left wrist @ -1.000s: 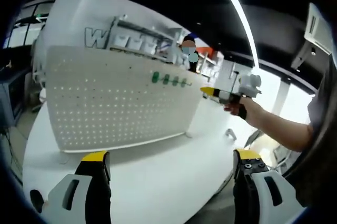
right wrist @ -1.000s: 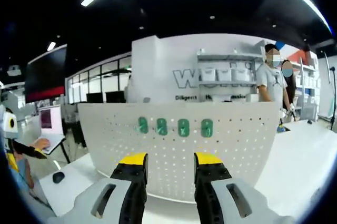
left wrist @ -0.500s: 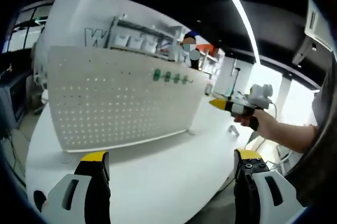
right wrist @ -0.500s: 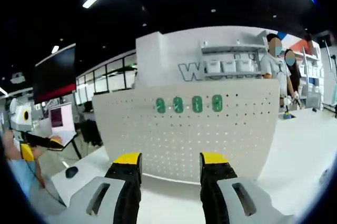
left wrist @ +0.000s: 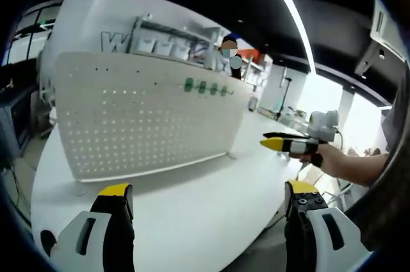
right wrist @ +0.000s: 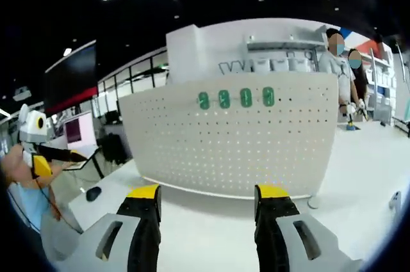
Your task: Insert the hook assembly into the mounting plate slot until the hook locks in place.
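Nearest, we see our left gripper (left wrist: 205, 198) with jaws spread wide, holding nothing, above the white bench (left wrist: 192, 211). Our right gripper (right wrist: 208, 198) is likewise gaping and empty. Farther off, the perforated mounting plate (right wrist: 237, 137) stands upright on the bench, four green hooks (right wrist: 235, 98) in a row near its top edge.

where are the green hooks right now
The four green hooks sit in a row near the top edge of the white pegboard, right of its centre in the right gripper view, above and beyond the open right gripper.
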Motion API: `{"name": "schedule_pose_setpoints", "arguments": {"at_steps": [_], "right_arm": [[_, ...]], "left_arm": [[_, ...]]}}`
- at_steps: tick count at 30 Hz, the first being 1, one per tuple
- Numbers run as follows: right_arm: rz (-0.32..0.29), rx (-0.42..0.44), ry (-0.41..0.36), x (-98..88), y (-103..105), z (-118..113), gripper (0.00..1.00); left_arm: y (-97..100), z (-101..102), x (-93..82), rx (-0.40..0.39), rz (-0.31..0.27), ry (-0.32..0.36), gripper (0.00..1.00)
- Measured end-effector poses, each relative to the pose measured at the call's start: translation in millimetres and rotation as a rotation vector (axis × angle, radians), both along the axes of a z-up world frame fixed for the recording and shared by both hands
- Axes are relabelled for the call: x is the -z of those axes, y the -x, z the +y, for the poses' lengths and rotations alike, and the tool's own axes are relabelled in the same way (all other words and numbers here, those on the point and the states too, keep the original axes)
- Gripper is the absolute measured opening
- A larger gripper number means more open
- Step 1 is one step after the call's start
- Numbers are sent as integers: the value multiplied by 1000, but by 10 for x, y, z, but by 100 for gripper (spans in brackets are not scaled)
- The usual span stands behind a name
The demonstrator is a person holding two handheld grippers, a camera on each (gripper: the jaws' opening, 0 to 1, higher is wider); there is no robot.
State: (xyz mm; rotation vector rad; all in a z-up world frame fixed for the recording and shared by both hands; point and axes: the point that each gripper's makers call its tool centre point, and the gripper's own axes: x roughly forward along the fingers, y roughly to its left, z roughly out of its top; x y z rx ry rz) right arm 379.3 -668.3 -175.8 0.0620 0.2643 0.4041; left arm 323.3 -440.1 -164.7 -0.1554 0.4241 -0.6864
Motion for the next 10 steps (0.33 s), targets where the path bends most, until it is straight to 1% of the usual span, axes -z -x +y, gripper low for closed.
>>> {"name": "schedule_pose_setpoints", "arguments": {"at_steps": [4,8,10], "right_arm": [[-9,5,31,9,63,-1,65],[-1,-16,58,41,113,21,65],[-2,-18,56,41,133,24,66]], "left_arm": [[5,9,-7,-4,-2,4,100],[10,21,6,-6,2,4,100],[10,23,9,-6,2,3,100]]}}
